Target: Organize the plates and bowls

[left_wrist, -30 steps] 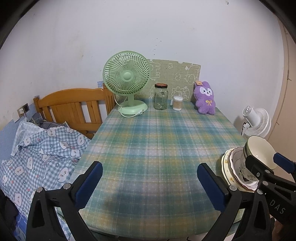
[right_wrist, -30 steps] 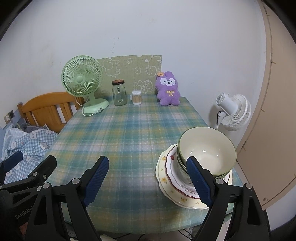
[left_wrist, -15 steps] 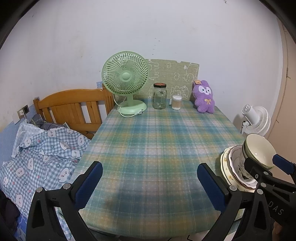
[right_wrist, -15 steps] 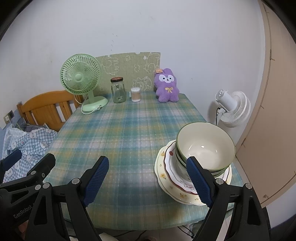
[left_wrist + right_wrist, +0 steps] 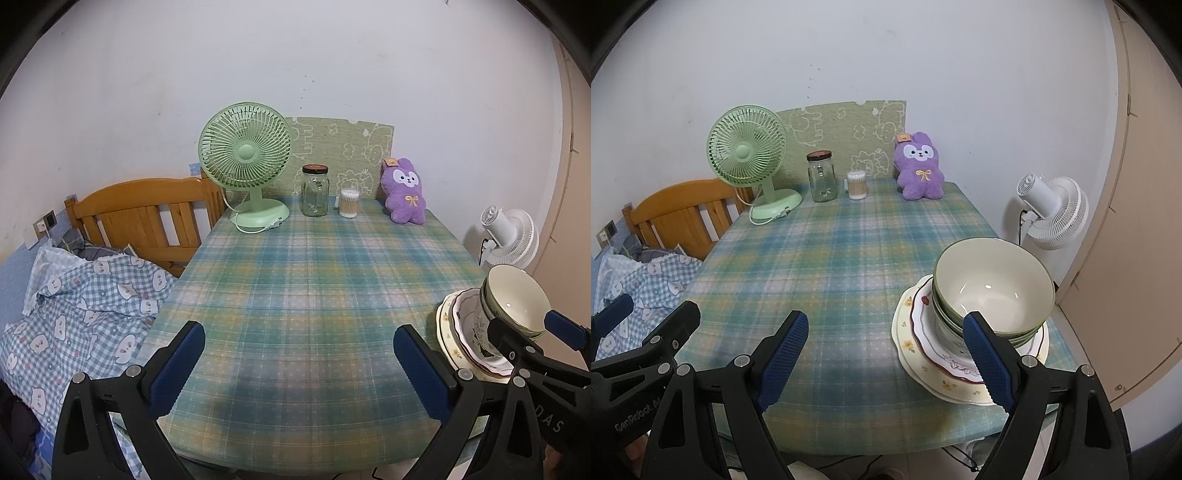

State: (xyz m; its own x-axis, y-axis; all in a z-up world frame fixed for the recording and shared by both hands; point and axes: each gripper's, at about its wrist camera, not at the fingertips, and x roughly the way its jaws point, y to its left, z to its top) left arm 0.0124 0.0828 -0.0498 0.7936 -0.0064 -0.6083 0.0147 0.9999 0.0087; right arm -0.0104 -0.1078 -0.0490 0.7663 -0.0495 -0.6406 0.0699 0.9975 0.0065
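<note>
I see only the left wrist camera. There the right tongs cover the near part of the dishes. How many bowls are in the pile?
Observer: The right wrist view shows at least three green bowls, nested; the top one is empty.
Operator: And what is under them?
Observer: Two plates: a red-rimmed plate on a larger cream plate, whose near rim lies close to the front edge of the table.
Operator: Do the right tongs hold something?
Observer: No, the right tongs are open, with nothing between them.
</note>
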